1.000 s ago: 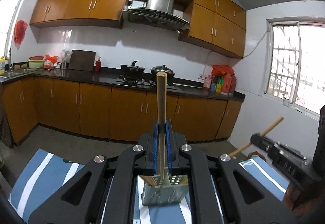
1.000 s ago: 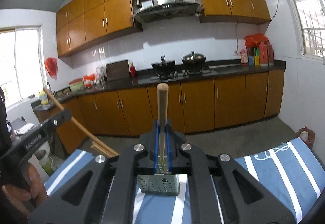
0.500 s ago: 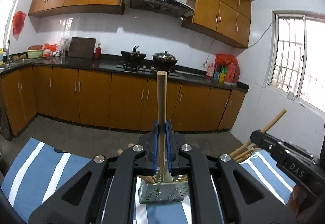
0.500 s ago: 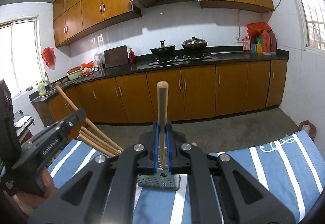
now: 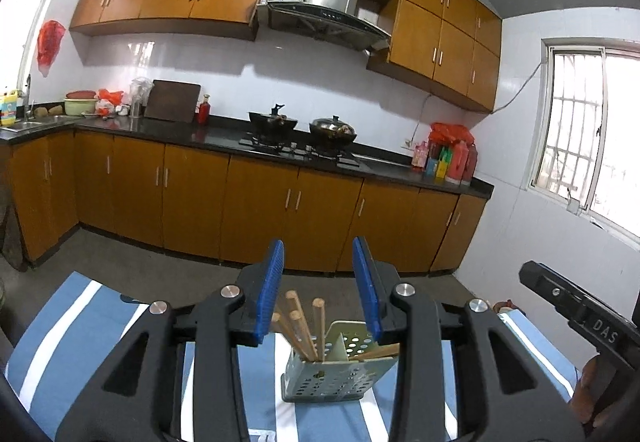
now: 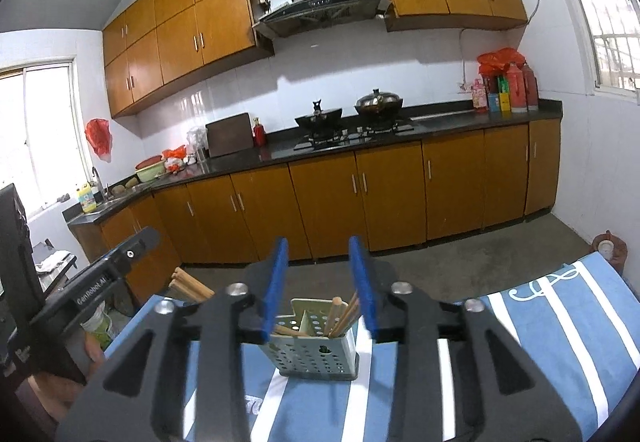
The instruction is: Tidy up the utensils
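Observe the left claw (image 5: 318, 254) nearest the lens: blue pads partly apart, having just been opening, with nothing pressed between them. Read the gap as a release stance, not a grip. The chopsticks (image 5: 304, 326) appear between the pads by line of sight only, beyond and below them, clear of both faces. Note the same for the right claw (image 6: 318, 254): partly open, having just been opening, holding nothing, pads clear of the sticks seen past them.

Locate the utensil holder (image 5: 332, 378) directly ahead of both claws, upright on the striped cloth (image 5: 80, 322) covering the counter. Identify it as a pale green perforated box, split by a divider into compartments. Find the chopsticks standing in it with heads up and fanned: several in one compartment leaning against its wall, at least one more lying low across the other. Attribute the lean to a loose fit, and expect walls and divider to stop the sticks tipping out. Judge the sorting of these sticks essentially done.

In the right wrist view, check the wooden ends (image 6: 188, 288) showing left of the claw body. Treat their link to the holder as hidden behind the finger.

Further off, past bare floor, note the brown cabinets (image 5: 192, 201), the black worktop (image 5: 224, 131) carrying two pans (image 5: 332, 131) on the hob, and the extractor hood (image 5: 332, 5) above.
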The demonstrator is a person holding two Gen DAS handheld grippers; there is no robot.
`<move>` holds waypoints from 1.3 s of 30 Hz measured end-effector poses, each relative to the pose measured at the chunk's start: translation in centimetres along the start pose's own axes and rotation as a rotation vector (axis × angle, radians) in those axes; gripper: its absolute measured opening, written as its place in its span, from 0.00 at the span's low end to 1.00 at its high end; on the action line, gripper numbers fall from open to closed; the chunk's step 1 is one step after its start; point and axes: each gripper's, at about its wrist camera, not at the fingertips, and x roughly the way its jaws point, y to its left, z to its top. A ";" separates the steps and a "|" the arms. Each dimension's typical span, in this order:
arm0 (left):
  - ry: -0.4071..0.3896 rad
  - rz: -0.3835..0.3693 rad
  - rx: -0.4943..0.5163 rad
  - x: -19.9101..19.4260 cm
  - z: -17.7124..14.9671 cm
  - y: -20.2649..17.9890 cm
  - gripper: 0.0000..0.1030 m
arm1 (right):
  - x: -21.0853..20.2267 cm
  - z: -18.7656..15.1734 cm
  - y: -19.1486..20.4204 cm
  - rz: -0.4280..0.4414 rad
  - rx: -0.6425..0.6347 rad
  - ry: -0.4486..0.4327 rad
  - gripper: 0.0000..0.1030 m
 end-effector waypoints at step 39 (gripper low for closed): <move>-0.049 0.224 0.163 -18.1 -13.4 0.8 0.98 | -16.7 -16.5 5.1 -0.228 -0.232 -0.132 0.96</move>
